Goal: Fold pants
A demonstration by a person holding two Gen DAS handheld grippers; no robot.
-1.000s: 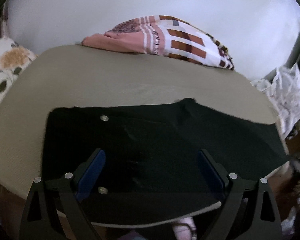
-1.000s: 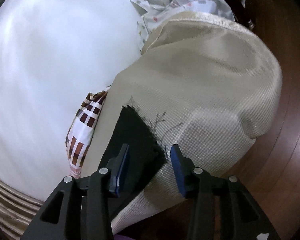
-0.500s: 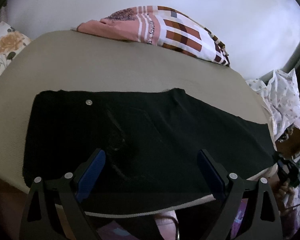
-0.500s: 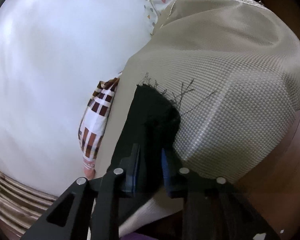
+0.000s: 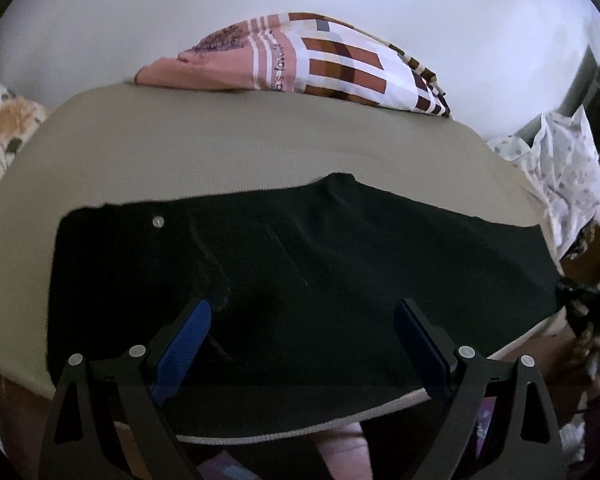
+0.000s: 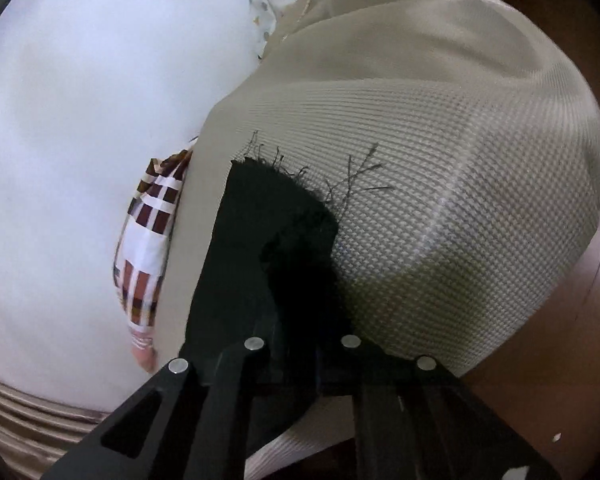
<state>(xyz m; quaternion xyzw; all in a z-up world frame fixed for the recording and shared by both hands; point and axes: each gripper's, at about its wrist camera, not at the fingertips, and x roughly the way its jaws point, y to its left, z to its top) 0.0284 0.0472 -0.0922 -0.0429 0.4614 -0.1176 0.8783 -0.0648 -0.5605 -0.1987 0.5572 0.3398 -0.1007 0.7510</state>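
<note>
Item: black pants [image 5: 300, 280], flat across beige cushion [image 5: 220, 152], waist button at 10 o'clock, frayed hem at 3 o'clock edge.
Right gripper [image 6: 304, 344]: jaws closed, pinching hem [image 6: 296, 248].
Left gripper [image 5: 300, 344]: jaws wide apart, holding nothing, above pants.
Risk: thin frayed-edge grip may slip on lift; one-sided pull drags pants, skews fold; hem near cushion edge may slide off.

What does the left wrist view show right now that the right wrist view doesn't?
Left wrist only: the black pants spread full length with a button, and the open left gripper above them. Right wrist only: the frayed hem pinched in the shut right gripper. Both: the beige mat and the checked pillow.
</note>
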